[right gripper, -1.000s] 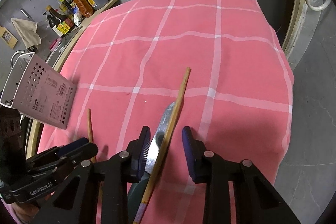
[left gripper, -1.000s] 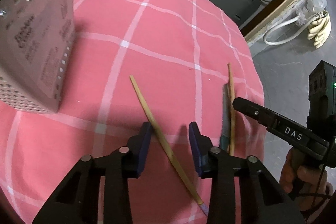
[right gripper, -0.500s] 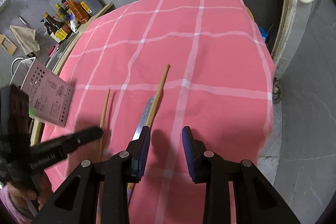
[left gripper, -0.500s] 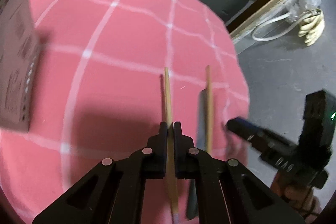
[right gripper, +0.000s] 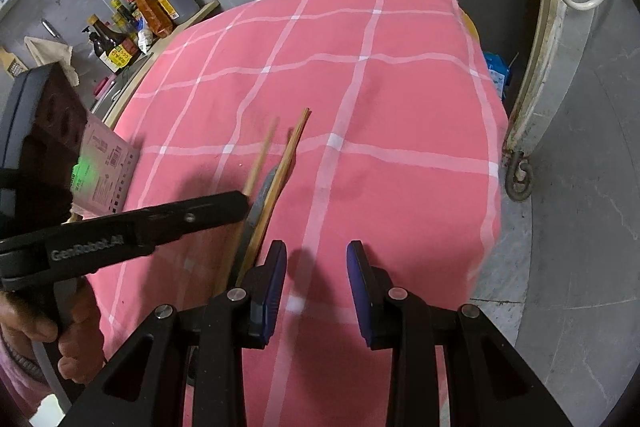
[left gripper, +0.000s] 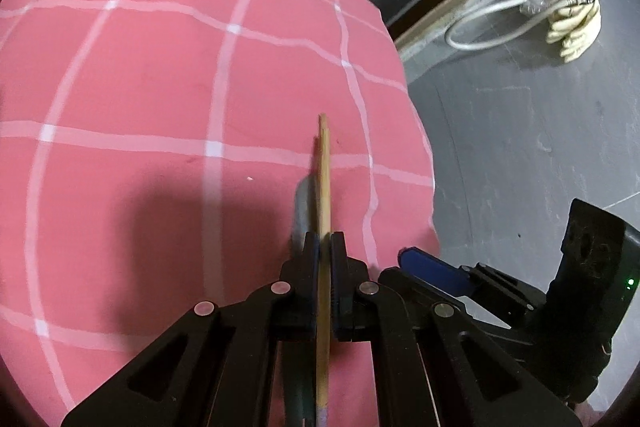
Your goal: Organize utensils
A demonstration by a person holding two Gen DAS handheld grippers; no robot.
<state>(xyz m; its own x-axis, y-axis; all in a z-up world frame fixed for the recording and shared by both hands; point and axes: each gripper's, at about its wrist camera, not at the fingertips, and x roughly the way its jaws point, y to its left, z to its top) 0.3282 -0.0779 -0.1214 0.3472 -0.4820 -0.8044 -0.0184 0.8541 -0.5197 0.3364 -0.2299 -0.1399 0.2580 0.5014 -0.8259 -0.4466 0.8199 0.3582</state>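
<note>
Holder point(right gripper: 106, 167) of pale pink perforated plastic sits at the far left of your right wrist view, on the left edge of the pink checked tablecloth point(right gripper: 400, 99), partly hidden behind your left tool. Moving right, your left gripper point(left gripper: 325, 251) has its jaws pressed together on a wooden chopstick point(left gripper: 324, 179), which runs straight out between the pads, its tip pointing away across the cloth. In the right wrist view that same chopstick point(right gripper: 260, 159) shows beyond the tip of the left gripper point(right gripper: 236, 203). Just beside it on the cloth lies a knife point(right gripper: 262, 195) with a grey blade, and a second chopstick point(right gripper: 286, 163) rests along the blade's right side, touching or overlapping it; its near end disappears behind your right gripper's left finger point(right gripper: 272, 287). Your right gripper point(right gripper: 318, 267) has its jaws wide apart, with nothing between the blue pads but bare cloth. From the left wrist view, the right gripper point(left gripper: 436, 267) shows at lower right, near the table's edge. Sauce bottles point(right gripper: 128, 23) stand on the floor beyond the table.
</note>
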